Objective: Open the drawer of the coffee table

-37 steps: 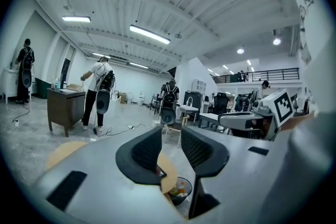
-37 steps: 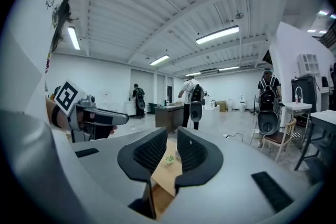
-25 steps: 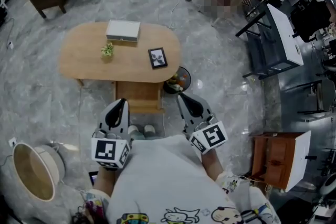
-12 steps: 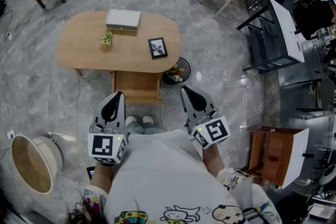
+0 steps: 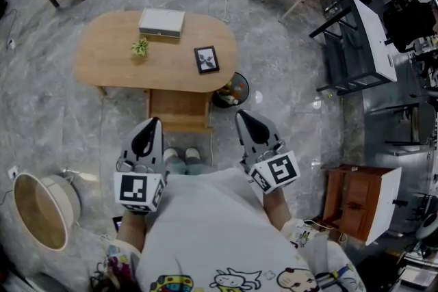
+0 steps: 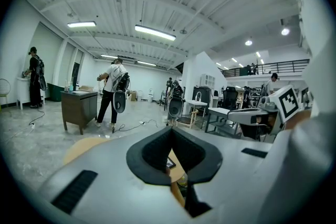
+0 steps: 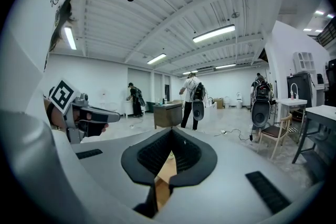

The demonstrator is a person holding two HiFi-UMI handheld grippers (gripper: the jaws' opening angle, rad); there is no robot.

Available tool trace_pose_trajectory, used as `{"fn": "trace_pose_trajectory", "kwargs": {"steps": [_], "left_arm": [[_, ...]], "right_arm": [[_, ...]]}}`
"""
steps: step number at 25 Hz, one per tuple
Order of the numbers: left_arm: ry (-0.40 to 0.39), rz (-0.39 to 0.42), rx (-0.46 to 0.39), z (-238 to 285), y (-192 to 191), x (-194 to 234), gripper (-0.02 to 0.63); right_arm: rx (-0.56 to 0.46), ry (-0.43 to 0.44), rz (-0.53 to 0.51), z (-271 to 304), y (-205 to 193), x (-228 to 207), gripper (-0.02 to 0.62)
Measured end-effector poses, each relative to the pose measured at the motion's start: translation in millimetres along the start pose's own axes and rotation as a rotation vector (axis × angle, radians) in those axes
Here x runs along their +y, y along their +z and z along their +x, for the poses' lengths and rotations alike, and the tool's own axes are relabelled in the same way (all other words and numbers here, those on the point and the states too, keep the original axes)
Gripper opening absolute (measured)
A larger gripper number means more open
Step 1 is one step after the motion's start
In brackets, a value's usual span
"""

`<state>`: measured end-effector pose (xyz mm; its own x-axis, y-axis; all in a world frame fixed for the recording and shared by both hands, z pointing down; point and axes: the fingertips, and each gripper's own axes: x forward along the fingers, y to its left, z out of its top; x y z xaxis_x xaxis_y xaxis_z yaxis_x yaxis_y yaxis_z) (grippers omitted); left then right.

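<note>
- Compared with the frame a second back, both grippers sit slightly lower and further apart in the head view, and the coffee table appears a little higher. We see almost no shift across the last half second.
- We find the left gripper with its jaws together and nothing between them. Its own view shows only tabletop beyond the closed pads.
- We find the right gripper likewise closed and empty, pointing slightly downward toward the table.
- We locate the drawer under the near edge of the tabletop, between the two grippers and apart from both. We cannot tell whether it is already partly drawn out, and no handle is discernible.
- We judge the task not yet begun: neither gripper touches the drawer.
- Hazard: with closed jaws, neither gripper can take the drawer front. Pushing in without opening them would only shove the table.
- Hazard: an off-centre or upward pull could rock the table and topple the picture frame or the small plant.
- Hazard: the round dark container stands just beside the drawer's right, where a wide right-hand approach would strike it.
- Hazard: the person's shoes lie near the drawer front and may block its travel.
</note>
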<state>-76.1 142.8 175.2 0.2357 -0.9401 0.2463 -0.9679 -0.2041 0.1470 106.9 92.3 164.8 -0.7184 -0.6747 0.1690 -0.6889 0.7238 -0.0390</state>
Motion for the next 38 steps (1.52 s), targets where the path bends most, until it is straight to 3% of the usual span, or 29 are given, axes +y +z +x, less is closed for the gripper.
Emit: {"fn": "trace_pose_trajectory", "kwargs": {"steps": [17, 23, 38], "left_arm": [[-0.018, 0.046, 0.001, -1.3, -4.3, 5.9, 0.005], [-0.020, 0.012, 0.023, -0.3, -6.0, 9.2, 0.005], [-0.051, 0.070, 0.034, 8.9, -5.5, 21.0, 0.004]], "right_arm": [[0.012, 0.003, -0.001, 5.4, -2.9, 7.0, -0.002], [0.022, -0.006, -0.005, 8.5, -2.9, 7.8, -0.002], [0.036, -0.037, -0.011, 11.6, -6.9, 2.9, -0.002]]}}
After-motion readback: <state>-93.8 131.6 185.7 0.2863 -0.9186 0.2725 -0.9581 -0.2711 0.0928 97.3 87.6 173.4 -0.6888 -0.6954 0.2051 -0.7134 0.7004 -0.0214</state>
